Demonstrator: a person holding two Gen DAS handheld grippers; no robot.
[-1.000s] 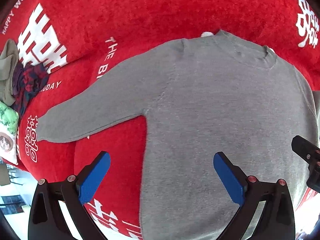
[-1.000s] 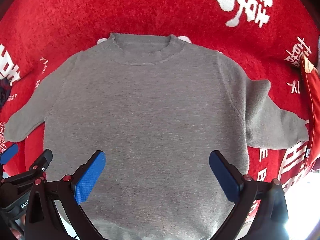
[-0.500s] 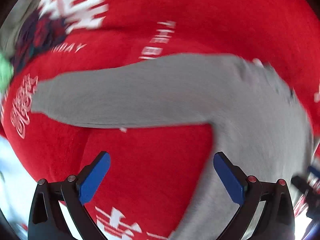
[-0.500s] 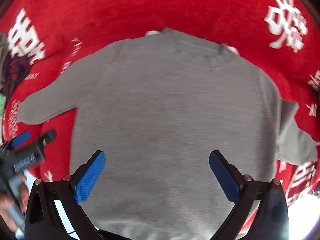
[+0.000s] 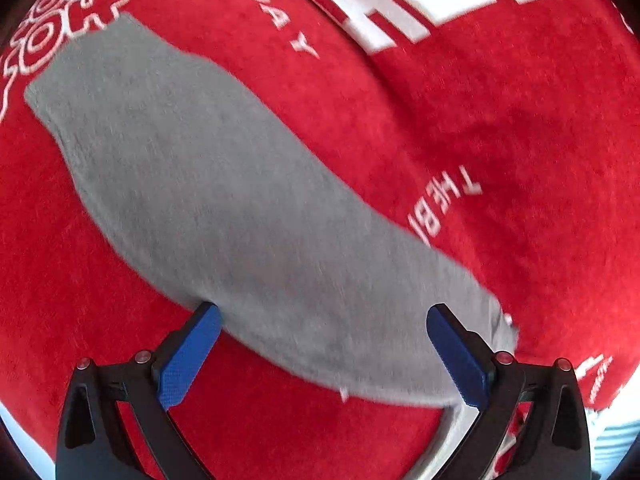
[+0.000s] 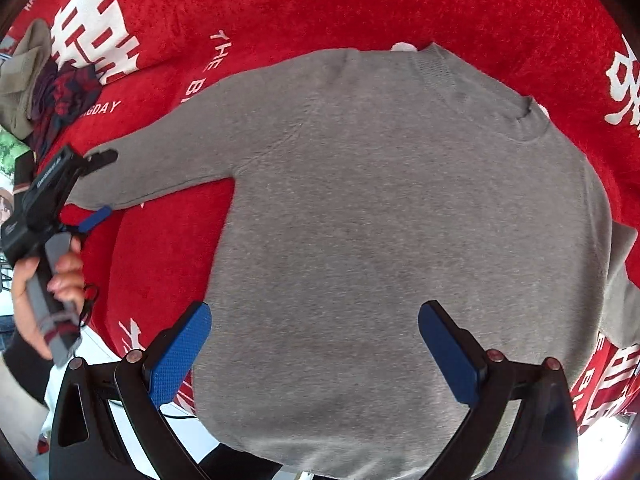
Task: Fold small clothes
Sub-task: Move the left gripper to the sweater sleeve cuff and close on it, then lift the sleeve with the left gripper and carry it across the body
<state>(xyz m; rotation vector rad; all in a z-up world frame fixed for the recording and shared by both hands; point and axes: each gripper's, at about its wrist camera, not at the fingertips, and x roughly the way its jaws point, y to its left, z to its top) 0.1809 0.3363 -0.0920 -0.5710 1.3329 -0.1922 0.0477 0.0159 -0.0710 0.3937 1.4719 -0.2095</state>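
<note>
A red plush cloth [image 6: 360, 4] with white lettering covers the surface.

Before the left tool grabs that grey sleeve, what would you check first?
1. Grey sweater lies spread flat on the red blanket: ok.
2. Left tool open: ok.
3. Sleeve between its fingers: ok, though the view is blurred.
4. Fingers touching the fabric: cannot tell.
5. Right tool open, holding nothing, over the sweater's body: ok.
6. Pile of other clothes lies apart from the sleeve: ok.
</note>
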